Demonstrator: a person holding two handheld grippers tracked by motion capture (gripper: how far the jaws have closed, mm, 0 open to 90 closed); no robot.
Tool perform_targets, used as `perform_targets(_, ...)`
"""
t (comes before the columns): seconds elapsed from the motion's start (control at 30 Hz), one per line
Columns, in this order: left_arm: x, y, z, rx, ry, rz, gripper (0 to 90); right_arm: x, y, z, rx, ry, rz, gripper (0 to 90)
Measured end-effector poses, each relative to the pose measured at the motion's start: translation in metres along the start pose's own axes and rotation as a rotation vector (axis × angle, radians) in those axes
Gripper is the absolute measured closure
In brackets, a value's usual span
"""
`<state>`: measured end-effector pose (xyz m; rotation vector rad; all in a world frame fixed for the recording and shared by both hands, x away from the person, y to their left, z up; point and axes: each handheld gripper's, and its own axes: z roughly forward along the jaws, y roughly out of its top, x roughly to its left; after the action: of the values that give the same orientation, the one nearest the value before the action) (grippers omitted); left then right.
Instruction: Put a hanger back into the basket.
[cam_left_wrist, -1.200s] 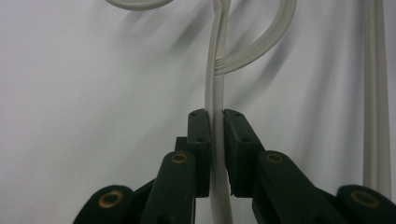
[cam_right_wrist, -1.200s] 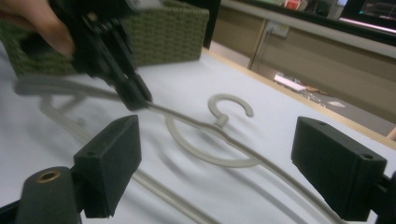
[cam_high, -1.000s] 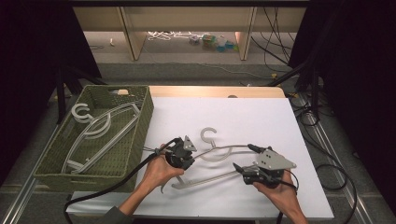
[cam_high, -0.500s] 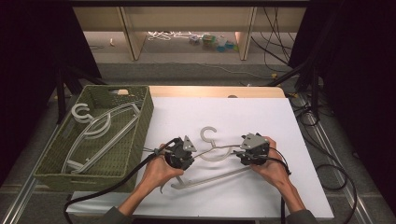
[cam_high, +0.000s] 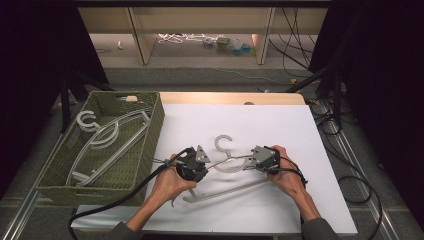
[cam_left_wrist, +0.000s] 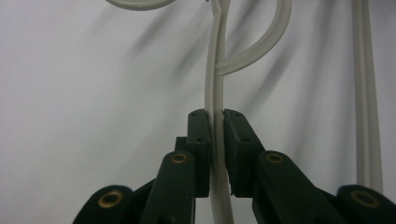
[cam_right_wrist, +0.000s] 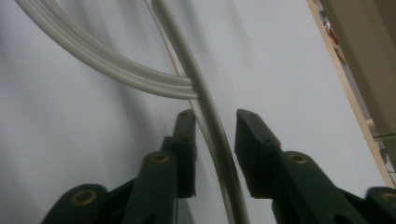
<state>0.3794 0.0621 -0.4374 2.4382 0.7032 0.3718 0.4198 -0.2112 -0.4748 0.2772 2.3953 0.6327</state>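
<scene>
White tabletop (cam_high: 280, 125), green basket (cam_high: 150, 145) at its left edge holding other hangers. Grey hanger (cam_high: 227, 167) lies right of the basket, gripped at both shoulders, likely for a two-handed lift. Left gripper (cam_left_wrist: 215, 140) clamps its arm; right gripper (cam_right_wrist: 212, 144) jaws have been closing, one pad touching, gap remaining. Both forearms low, converging.

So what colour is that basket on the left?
Olive green, woven basket; clearest in the high view.
</scene>
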Motion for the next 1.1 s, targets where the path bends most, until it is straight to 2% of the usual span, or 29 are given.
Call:
perform_targets(0.07,0.0,0.0,0.0,-0.001,0.0,0.0,81.5,0.0,0.0,-0.001,-0.005,0.004,-0.029,75.3)
perform_targets(0.3,0.003,-0.002,0.002,-0.001,0.008,-0.005,81.4,0.0,0.001,-0.008,-0.038,-0.039,-0.169,79.0)
perform_targets(0.33,0.005,-0.002,0.002,0.003,0.005,0.006,81.4,-0.001,0.002,-0.009,-0.045,-0.047,-0.199,79.6)
perform_targets(0.4,0.006,-0.002,0.003,-0.006,0.001,-0.004,81.2,-0.001,0.002,-0.012,-0.059,-0.062,-0.257,80.6)
perform_targets(0.43,0.007,-0.002,0.003,-0.007,0.008,0.004,81.0,-0.002,0.001,-0.014,-0.048,-0.066,-0.309,81.3)
perform_targets(0.47,0.007,-0.002,0.002,-0.016,0.008,-0.009,80.7,-0.001,0.001,-0.013,-0.066,-0.072,-0.321,81.8)
perform_targets(0.5,0.008,-0.002,0.002,-0.016,0.004,-0.01,80.3,-0.002,0.0,-0.015,-0.058,-0.067,-0.346,82.1)
perform_targets(0.6,0.01,0.0,0.001,-0.043,-0.001,-0.02,79.2,-0.002,0.0,-0.017,-0.076,-0.068,-0.36,82.2)
perform_targets(0.67,0.011,0.001,0.001,-0.07,-0.021,-0.039,75.2,-0.002,0.001,-0.019,-0.095,-0.074,-0.375,82.2)
perform_targets(0.7,0.012,0.002,0.001,-0.082,-0.033,-0.051,74.6,0.001,0.002,-0.02,-0.091,-0.068,-0.352,82.2)
perform_targets(0.73,0.013,0.003,0.001,-0.094,-0.038,-0.061,73.3,0.001,0.003,-0.021,-0.097,-0.072,-0.367,82.2)
perform_targets(0.8,0.015,0.004,0.0,-0.099,-0.052,-0.08,70.8,0.001,0.006,-0.022,-0.109,-0.084,-0.393,82.3)
perform_targets(0.83,0.016,0.004,0.0,-0.104,-0.046,-0.082,69.4,0.003,0.006,-0.023,-0.101,-0.081,-0.363,82.2)
perform_targets(0.87,0.017,0.004,0.0,-0.104,-0.055,-0.083,69.9,0.001,0.007,-0.024,-0.116,-0.095,-0.401,82.2)
perform_targets(1.0,0.017,0.005,0.001,-0.126,-0.091,-0.111,69.0,0.003,0.009,-0.024,-0.118,-0.08,-0.398,82.2)
perform_targets(1.1,0.017,0.006,0.003,-0.141,-0.098,-0.114,68.7,0.003,0.01,-0.025,-0.128,-0.079,-0.403,82.2)
